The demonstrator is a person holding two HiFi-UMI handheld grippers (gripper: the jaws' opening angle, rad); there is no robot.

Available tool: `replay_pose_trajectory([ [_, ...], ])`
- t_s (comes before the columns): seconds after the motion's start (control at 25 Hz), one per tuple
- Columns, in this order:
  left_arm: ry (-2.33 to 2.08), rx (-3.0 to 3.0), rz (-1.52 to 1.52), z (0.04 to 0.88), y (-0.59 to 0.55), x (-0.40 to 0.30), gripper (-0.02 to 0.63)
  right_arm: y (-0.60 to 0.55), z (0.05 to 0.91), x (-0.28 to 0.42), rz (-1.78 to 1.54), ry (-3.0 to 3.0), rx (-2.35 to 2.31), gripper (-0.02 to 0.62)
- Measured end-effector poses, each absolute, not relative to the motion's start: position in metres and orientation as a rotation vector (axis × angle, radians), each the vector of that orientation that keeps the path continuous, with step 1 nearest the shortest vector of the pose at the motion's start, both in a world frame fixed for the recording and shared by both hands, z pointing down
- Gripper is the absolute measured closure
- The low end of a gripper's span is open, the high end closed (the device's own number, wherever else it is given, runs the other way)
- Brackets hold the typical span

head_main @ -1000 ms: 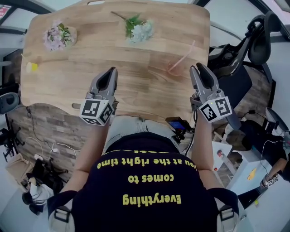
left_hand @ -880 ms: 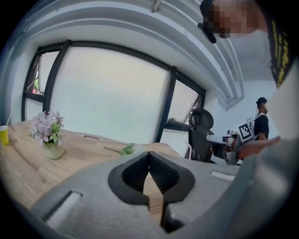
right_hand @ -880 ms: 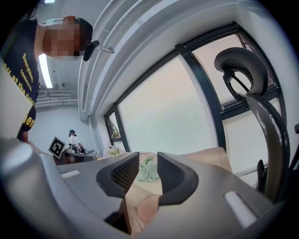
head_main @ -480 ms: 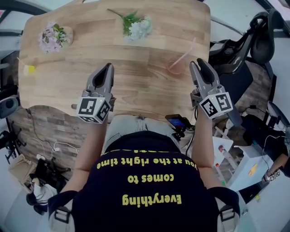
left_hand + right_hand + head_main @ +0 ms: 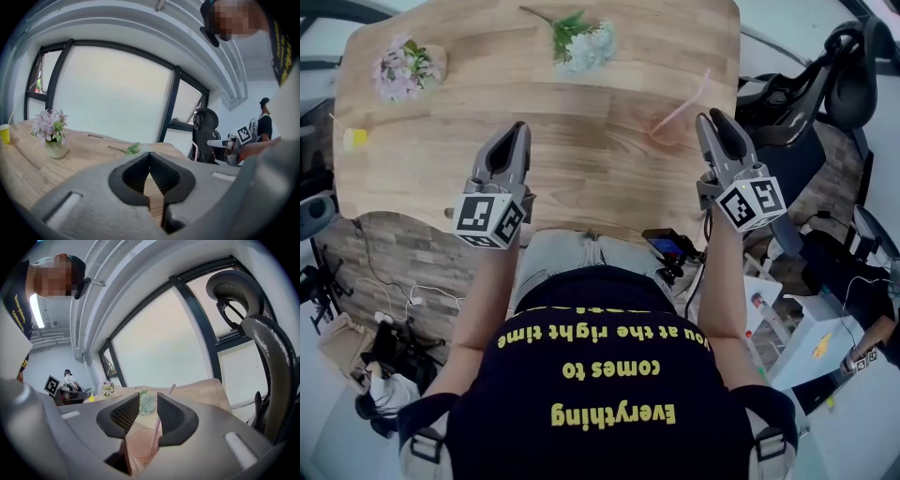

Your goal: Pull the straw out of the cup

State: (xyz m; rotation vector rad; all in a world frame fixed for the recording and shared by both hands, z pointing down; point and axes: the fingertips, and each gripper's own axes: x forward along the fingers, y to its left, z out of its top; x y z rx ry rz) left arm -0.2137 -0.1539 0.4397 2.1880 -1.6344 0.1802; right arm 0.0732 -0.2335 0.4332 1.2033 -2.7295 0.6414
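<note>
While the right gripper (image 5: 148, 397) keeps its ribbed black pads (image 5: 125, 414) well apart, having just opened wide and then eased in a touch, nothing is pinched between them. Through the gap shows a translucent pink plastic cup (image 5: 139, 448) with a pale pink drinking straw (image 5: 156, 430) standing in it, leaning so that its top rises past the right-hand pad. In the head view the cup stands on the light wooden table (image 5: 581, 178) near its right edge, just beside the right gripper's tips on their left and not touched by them. The straw slants up and away towards the table's far right corner. The left gripper (image 5: 150, 154) has its pads closed together at the tips and holds nothing, with only a sliver of bare tabletop visible lower down between them. It hovers over the near middle of the table, well apart from the cup. Each gripper carries a cube with black-and-white square markers (image 5: 487, 218) at its rear, by the person's hands. Farther out on the table lie a bunch of white and green artificial flowers (image 5: 581, 42) near the far edge, a small pot of pink and purple flowers (image 5: 408, 67) at the far left, and a little yellow cup (image 5: 356, 138) by the left edge. A black mesh office chair (image 5: 834, 84) stands off the table's right side
</note>
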Motion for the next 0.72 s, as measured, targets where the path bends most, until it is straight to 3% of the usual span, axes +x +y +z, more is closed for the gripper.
replay_pose_trajectory([
  [0.72, -1.578, 2.196, 0.205, 0.446, -0.145, -0.198, 0.604, -0.253, 0.487, 0.064, 0.758, -2.641, 1.194, 0.498],
])
